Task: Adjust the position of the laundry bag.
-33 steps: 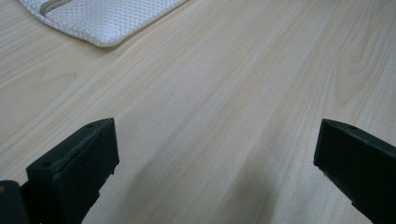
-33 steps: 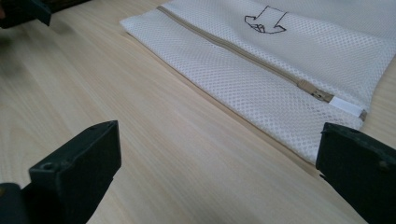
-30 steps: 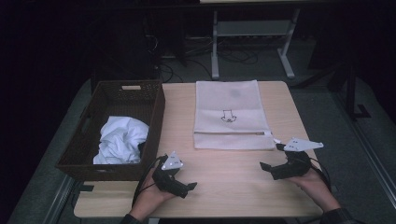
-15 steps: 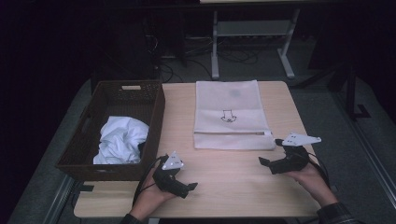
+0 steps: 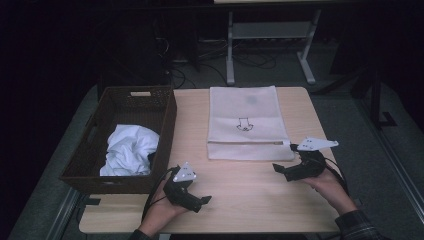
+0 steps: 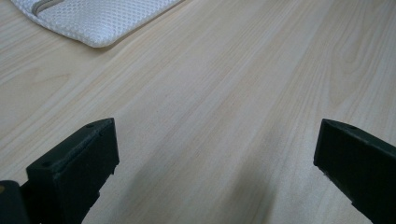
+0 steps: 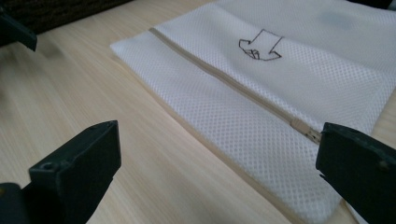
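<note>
Since the earlier frames the right gripper [image 5: 286, 169] has edged left and a little farther from the table's near edge, closing on the near right corner of the white mesh bag [image 5: 246, 123]; the left gripper [image 5: 197, 201] has hardly shifted, resting low on the wooden table [image 5: 250, 195] near its near edge, just right of the brown woven basket [image 5: 95, 160]; the bag lies flat at the middle of the table, its zipper [image 7: 224, 77] running along the near side, a small black drawn mark [image 7: 260, 49] on its upper face; in the right gripper view the jaws stand spread wide, one over bare wood, the other just over the bag's corner beside the zipper's end, pinching nothing; in the left gripper view the jaws are likewise spread wide above bare wood, with a rounded corner of the mesh bag far off at the upper left; a crumpled white cloth [image 5: 129, 149] lies in the near part of the basket, at the table's left side; both hands hold their grippers apart from each other.
</note>
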Motion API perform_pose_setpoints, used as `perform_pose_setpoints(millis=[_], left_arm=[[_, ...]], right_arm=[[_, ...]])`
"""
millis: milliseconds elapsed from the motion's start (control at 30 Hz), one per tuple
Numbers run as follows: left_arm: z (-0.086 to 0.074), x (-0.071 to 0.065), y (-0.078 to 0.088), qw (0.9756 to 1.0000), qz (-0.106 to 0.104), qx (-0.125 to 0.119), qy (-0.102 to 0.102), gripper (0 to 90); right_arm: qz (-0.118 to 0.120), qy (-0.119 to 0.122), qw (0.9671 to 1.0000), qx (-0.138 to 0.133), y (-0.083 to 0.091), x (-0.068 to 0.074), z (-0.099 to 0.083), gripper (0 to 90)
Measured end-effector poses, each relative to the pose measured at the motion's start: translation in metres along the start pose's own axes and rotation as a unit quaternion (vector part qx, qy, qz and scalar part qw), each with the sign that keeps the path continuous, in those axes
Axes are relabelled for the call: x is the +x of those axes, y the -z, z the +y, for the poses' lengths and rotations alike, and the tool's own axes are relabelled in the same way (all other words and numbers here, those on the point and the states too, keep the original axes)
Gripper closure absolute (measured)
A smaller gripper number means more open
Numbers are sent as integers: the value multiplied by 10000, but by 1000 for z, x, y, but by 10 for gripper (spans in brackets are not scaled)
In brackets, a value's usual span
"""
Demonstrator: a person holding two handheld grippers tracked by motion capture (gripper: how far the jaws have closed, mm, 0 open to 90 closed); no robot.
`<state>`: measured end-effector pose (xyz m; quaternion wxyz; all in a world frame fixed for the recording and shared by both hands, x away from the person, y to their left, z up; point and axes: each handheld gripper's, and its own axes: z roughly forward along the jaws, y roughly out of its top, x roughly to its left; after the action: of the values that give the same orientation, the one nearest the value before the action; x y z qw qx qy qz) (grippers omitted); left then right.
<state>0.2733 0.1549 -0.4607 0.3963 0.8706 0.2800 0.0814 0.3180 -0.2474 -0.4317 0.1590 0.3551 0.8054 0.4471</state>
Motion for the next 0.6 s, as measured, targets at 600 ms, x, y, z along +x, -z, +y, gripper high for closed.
perform_pose_setpoints(millis=[600], left_arm=[[-1, 1, 1, 10000, -2, 18, 25, 0]], right_arm=[[83, 12, 10000, 33, -16, -3, 16, 0]])
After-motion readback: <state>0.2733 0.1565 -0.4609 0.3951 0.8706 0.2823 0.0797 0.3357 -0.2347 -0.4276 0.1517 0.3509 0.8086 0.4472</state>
